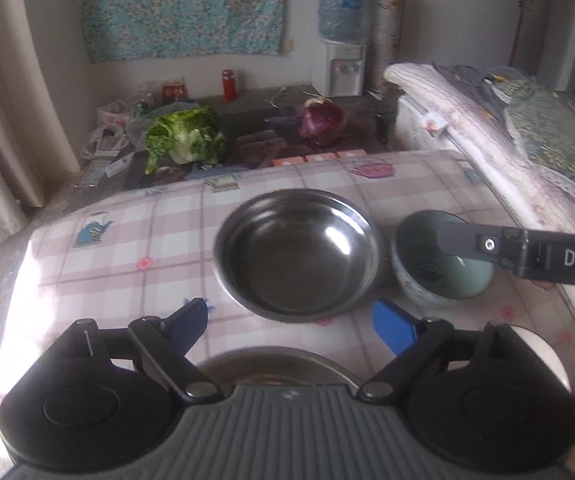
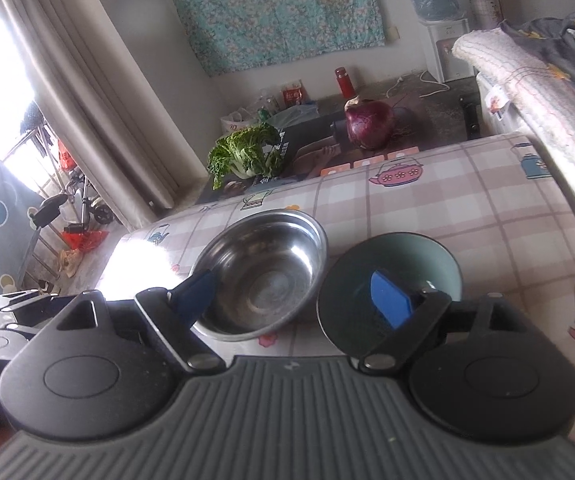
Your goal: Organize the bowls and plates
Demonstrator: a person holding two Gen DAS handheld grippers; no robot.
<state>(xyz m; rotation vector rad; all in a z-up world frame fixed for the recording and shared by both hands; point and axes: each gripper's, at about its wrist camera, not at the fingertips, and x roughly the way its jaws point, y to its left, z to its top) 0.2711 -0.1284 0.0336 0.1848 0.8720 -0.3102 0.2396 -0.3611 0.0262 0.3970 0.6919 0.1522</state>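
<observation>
Both tongs, left (image 1: pixel 291 326) and right (image 2: pixel 293 298), gape wide, gripping nothing; bowls sit untouched.

Daylight pours in from a window beside the curtain (image 2: pixel 87 92) on the left, blowing out to white there. A patch of glare washes the tabletop (image 1: pixel 87 264). The steel bowl (image 2: pixel 263 276) shows bright highlights. Both views are soft, slightly blurred, and fisheye-curved, with dark corners.
</observation>
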